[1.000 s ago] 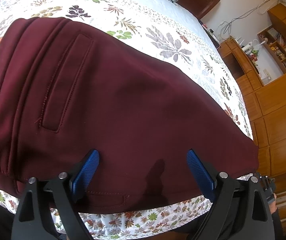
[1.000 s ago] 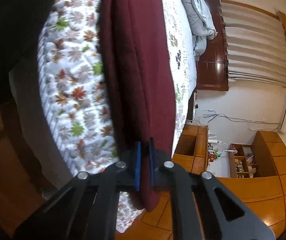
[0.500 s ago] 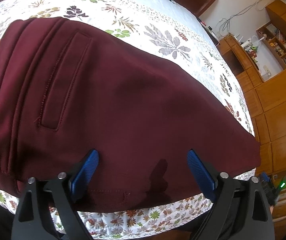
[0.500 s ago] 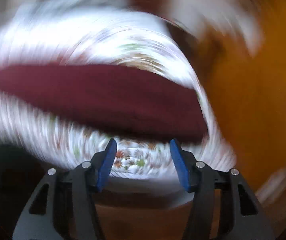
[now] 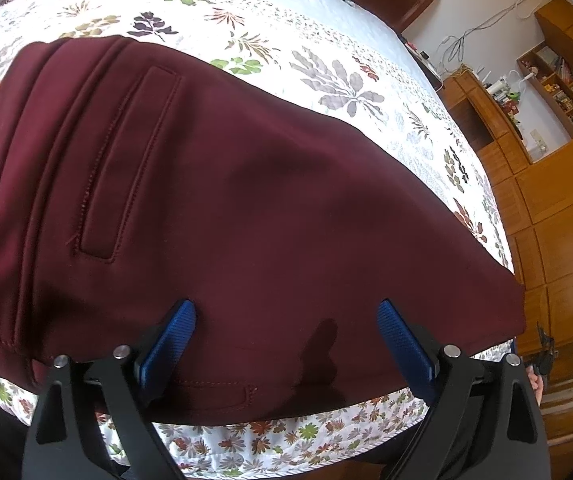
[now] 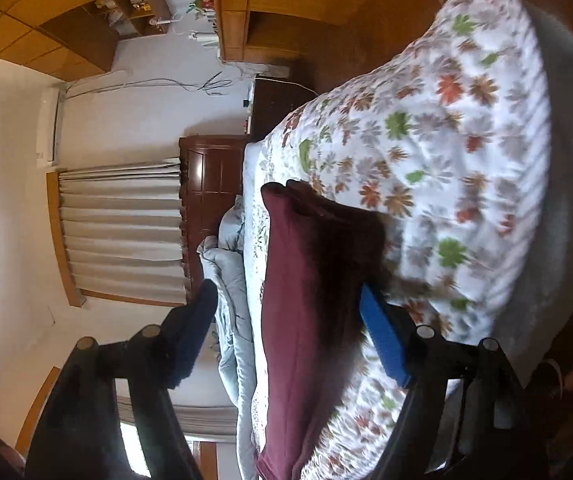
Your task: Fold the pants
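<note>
- The left two-finger gripper with ribbed blue pads on black arms (image 5: 286,344) hangs over the near edge of the garment, jaws spread wide, nothing pinched between them; the cloth lies below and beyond the pads.
- The right two-finger gripper with the same blue pads (image 6: 290,322) is opening. The folded cloth shows in the gap between the fingers, but the pads do not press on it; this view is rolled on its side.
- No brand, label or readable writing shows on the garment, bedding or tools.
- The dark maroon knit pants (image 5: 222,208) lie flat on the bed, near its front edge. In the left wrist view their long axis runs from upper left down to lower right, narrowing to a blunt end at the right.
- The fabric is smooth and matt, in layers, with parallel folded ridges along the left side.
- A long narrow stitched welt pocket (image 5: 126,168) runs roughly along those ridges; a shorter stitched slit (image 5: 214,394) sits by the near hem.
- The white quilted bedspread printed with leaves and flowers (image 5: 326,76) covers the bed; its rounded edge drops away at the front.
- A crumpled grey duvet (image 6: 226,280) lies at the dark wooden headboard (image 6: 210,184).
- Honey-coloured wooden cabinets (image 5: 558,216) line the wall beyond.
</note>
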`<state>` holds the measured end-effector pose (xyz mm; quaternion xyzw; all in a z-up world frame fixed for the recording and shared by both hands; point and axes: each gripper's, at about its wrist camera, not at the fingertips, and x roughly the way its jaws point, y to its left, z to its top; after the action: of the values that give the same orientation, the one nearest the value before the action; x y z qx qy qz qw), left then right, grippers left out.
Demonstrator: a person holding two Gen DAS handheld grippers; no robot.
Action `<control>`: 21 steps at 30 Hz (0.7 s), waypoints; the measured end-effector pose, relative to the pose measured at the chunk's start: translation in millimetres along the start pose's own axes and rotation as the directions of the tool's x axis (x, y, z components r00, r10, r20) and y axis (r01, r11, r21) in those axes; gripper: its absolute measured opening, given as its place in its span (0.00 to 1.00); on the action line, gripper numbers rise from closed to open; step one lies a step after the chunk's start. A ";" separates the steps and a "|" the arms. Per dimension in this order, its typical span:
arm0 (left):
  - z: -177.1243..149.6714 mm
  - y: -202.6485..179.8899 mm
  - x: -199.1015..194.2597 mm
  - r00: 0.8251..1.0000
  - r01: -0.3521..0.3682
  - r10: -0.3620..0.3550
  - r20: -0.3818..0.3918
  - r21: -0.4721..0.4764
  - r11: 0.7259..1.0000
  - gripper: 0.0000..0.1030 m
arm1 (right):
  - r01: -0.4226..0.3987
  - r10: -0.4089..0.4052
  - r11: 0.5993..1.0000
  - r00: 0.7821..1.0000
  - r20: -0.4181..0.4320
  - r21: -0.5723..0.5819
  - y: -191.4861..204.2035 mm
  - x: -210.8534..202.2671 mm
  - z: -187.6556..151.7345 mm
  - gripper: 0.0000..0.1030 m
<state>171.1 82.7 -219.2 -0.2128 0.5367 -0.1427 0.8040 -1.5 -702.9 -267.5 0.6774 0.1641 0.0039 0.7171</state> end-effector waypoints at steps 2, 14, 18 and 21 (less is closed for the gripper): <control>0.4 -0.4 0.5 1.000 0.001 -0.001 0.000 -0.001 1.000 0.90 | 0.000 0.000 1.000 1.000 -0.005 -0.011 0.7 2.9 2.8 0.68; -2.5 -0.6 -1.0 1.000 0.001 -0.001 0.006 0.002 1.000 0.91 | -0.005 0.005 0.999 1.000 0.000 -0.036 -12.2 -1.3 3.5 0.40; -2.9 -2.7 0.4 1.000 -0.010 0.010 0.007 0.005 1.000 0.92 | -0.049 0.049 0.998 0.999 -0.001 -0.029 -11.3 7.6 2.1 0.46; -2.3 -2.8 0.1 1.000 -0.010 0.010 0.004 0.005 1.000 0.92 | -0.076 0.074 0.994 0.997 -0.018 -0.074 0.7 19.0 6.1 0.47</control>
<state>169.0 79.7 -218.7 -0.2083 0.5357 -0.1397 0.8063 18.1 -704.4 -271.0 0.6556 0.1439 0.0423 0.7401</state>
